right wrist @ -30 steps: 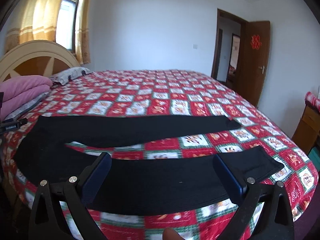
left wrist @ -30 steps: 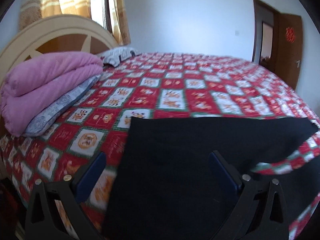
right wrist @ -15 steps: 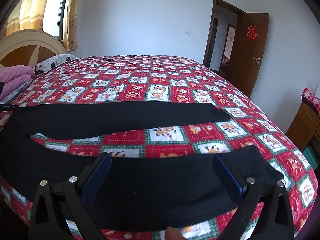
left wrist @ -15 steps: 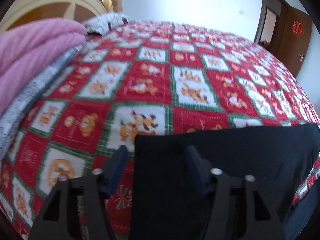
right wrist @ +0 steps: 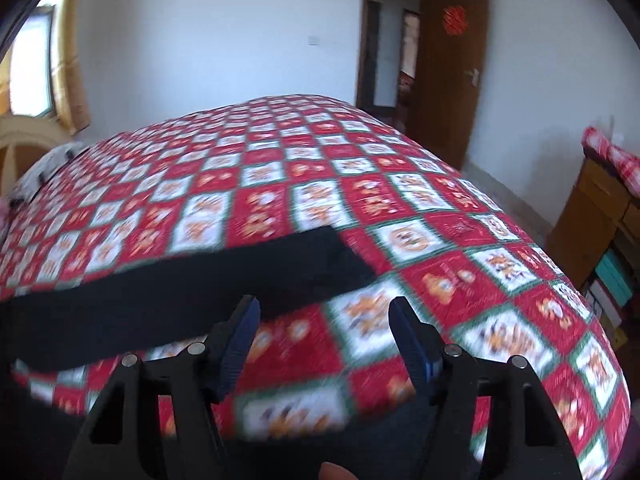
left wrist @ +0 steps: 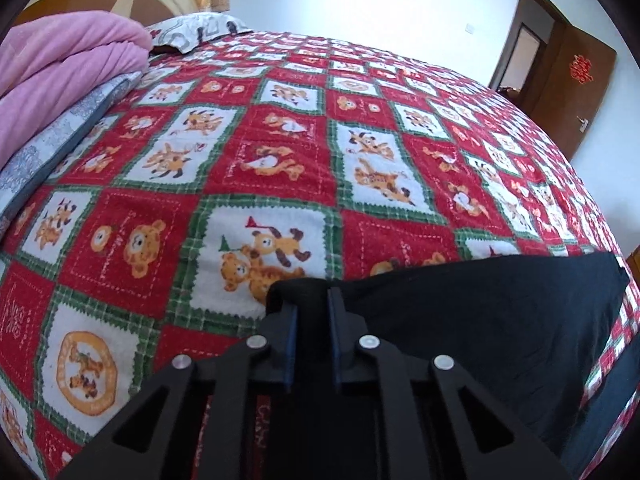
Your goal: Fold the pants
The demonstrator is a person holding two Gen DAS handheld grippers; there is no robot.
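Black pants (left wrist: 480, 312) lie spread on a red patchwork bedspread (left wrist: 280, 140). In the left wrist view my left gripper (left wrist: 312, 300) is closing, and its pads pinch the bunched upper-left corner of the pants. In the right wrist view, which is motion-blurred, the far leg of the pants (right wrist: 200, 280) runs in from the left and ends in a cuff just beyond the left finger. My right gripper (right wrist: 324, 308) hangs over bare bedspread beside that cuff; its jaws are closing with no cloth between them. The near leg shows as a dark strip at the bottom edge.
A folded pink blanket (left wrist: 60, 80) on a grey patterned quilt and a pillow (left wrist: 192, 32) lie by the headboard at the left. A brown door (right wrist: 448, 72) stands open at the back. A wooden cabinet (right wrist: 592, 216) stands right of the bed.
The left gripper dropped onto the pants' corner and closed on it. The right gripper swept right along the legs to the far cuff, and its jaws narrowed.
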